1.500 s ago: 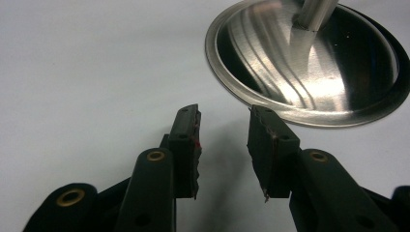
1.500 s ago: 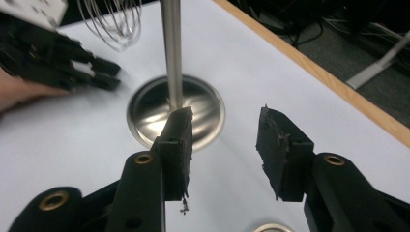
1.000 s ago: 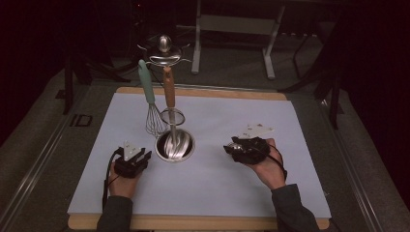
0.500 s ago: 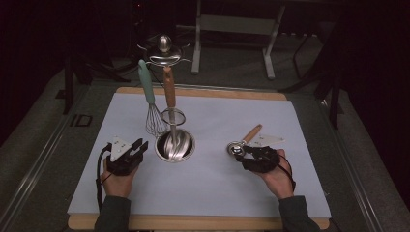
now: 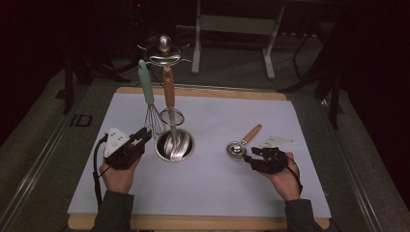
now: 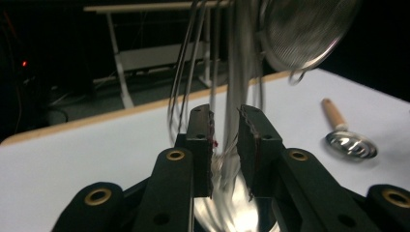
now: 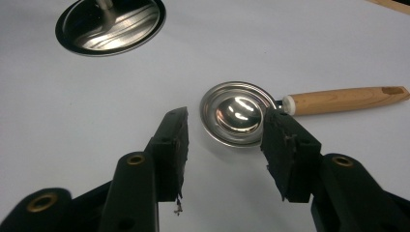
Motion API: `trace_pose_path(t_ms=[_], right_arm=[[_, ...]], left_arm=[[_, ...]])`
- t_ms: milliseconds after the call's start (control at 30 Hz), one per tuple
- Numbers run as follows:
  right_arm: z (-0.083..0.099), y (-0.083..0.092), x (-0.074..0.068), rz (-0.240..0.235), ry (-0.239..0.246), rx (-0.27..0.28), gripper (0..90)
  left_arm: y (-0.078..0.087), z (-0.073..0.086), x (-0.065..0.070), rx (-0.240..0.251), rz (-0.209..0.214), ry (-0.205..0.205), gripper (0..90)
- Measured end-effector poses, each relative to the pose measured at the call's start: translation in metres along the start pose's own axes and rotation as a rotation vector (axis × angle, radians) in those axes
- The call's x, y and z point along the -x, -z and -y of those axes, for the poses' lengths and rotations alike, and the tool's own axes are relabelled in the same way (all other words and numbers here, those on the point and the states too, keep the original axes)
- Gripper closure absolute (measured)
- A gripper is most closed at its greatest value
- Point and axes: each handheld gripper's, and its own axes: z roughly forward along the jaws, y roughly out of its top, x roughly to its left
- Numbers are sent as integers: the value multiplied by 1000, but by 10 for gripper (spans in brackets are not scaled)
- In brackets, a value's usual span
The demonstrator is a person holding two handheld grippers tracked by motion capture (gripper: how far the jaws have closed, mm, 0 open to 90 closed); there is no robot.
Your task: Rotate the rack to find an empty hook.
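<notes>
While the whisk [image 5: 153, 122] hangs from the stand [image 5: 167, 53] beside the strainer [image 5: 171, 116] | left tool [image 6: 225, 126] unclenched, jaws just closing around whisk wires, not pressing | right tool [image 7: 225, 145] released, jaws apart just short of the ladle [image 7: 240, 112] lying on the worktop [image 5: 217, 193].

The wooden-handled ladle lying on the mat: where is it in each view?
High view: ladle right of centre, just ahead of the right gripper.
Left gripper view: ladle at the right edge, on the mat.
Right gripper view: ladle centre, beyond the open jaws.
Shared landmark: the rack's round steel base.
</notes>
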Motion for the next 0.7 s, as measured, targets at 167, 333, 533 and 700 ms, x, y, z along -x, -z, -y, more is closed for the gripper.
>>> trace_pose_path(t_ms=[167,333,533,700], right_arm=[[1,0,1,14,2,-7,523],[4,-1,3,17,1,-16,521],[5,-3,4,18,-4,-28,519],[7,-3,6,23,-4,-33,518]], left_arm=[[7,-20,6,55,17,-17,803],[13,-33,4,104,39,7,842],[18,-51,2,166,62,28,897],[23,-70,2,260,57,45,897]])
